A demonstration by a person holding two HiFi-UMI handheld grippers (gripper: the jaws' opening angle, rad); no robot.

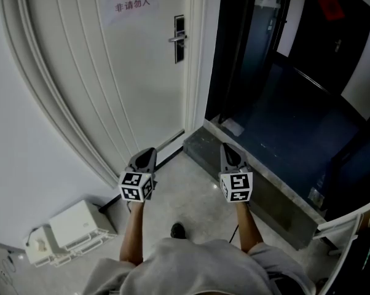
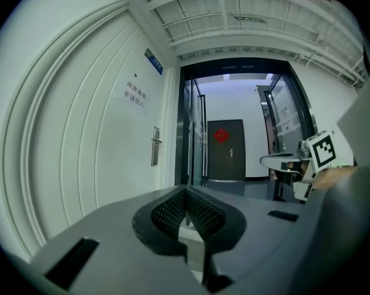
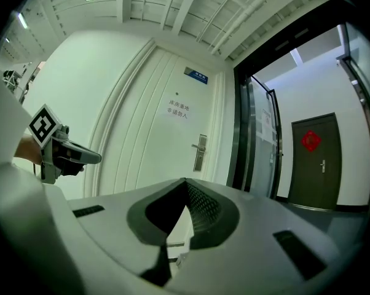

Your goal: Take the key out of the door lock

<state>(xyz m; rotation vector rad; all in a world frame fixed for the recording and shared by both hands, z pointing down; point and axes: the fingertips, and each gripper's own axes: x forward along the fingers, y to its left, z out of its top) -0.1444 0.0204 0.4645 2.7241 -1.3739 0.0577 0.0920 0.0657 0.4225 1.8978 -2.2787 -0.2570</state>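
The white door (image 1: 111, 72) carries a dark lock plate with a silver handle (image 1: 179, 39), far ahead of both grippers; the same lock plate (image 2: 155, 146) (image 3: 200, 152) shows small in each gripper view. No key can be made out at this distance. My left gripper (image 1: 149, 151) (image 2: 186, 189) is held low over the floor, its jaws shut with nothing between them. My right gripper (image 1: 227, 146) (image 3: 185, 180) hangs beside it, likewise shut and holding nothing. Each gripper appears at the edge of the other's view.
A paper sign (image 1: 131, 0) is stuck high on the door. Right of the door frame a dark glass doorway opens onto a corridor behind a grey stone threshold (image 1: 259, 177). A white box (image 1: 80, 226) lies on the floor at lower left.
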